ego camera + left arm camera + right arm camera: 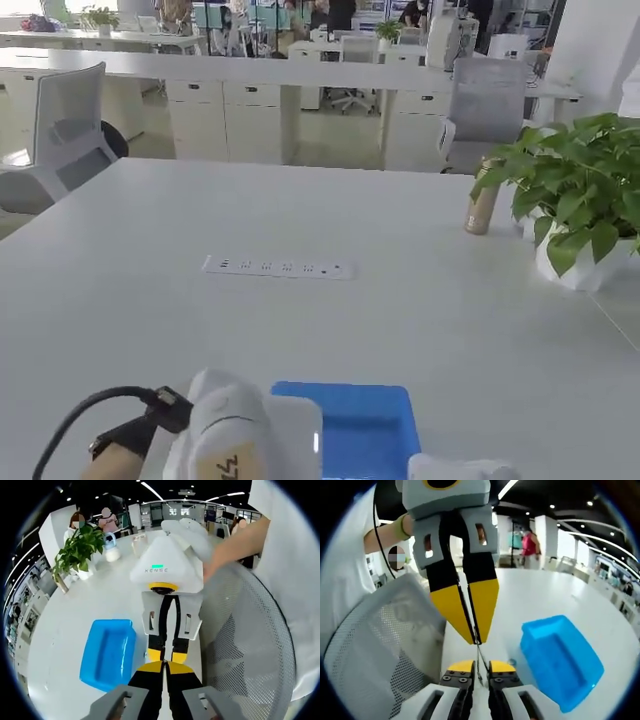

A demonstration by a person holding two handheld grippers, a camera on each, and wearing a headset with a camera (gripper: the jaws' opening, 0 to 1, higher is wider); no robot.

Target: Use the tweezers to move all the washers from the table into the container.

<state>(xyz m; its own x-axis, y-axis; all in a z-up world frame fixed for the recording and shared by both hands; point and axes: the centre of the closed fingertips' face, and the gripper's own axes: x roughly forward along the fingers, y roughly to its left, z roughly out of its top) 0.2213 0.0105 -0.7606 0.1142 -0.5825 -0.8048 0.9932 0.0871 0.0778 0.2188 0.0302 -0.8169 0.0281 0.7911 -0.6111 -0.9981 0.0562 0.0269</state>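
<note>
The blue container (365,425) sits on the white table near its front edge, also seen as the blue container (107,652) and the blue container (560,660). The two grippers meet tip to tip beside it. Thin metal tweezers (479,657) run between them. My left gripper (476,641) comes down from above with its yellow fingers pinched on the tweezers. My right gripper (481,667) is shut on the other end. In the left gripper view, my left gripper (165,669) faces the right gripper (167,655). No washers can be made out.
A grey mesh chair back (240,645) stands close beside the grippers, also seen as the chair back (385,645). On the table (450,320) lie a white power strip (278,267), a potted plant (580,200) and a small bottle (481,210) at the far right.
</note>
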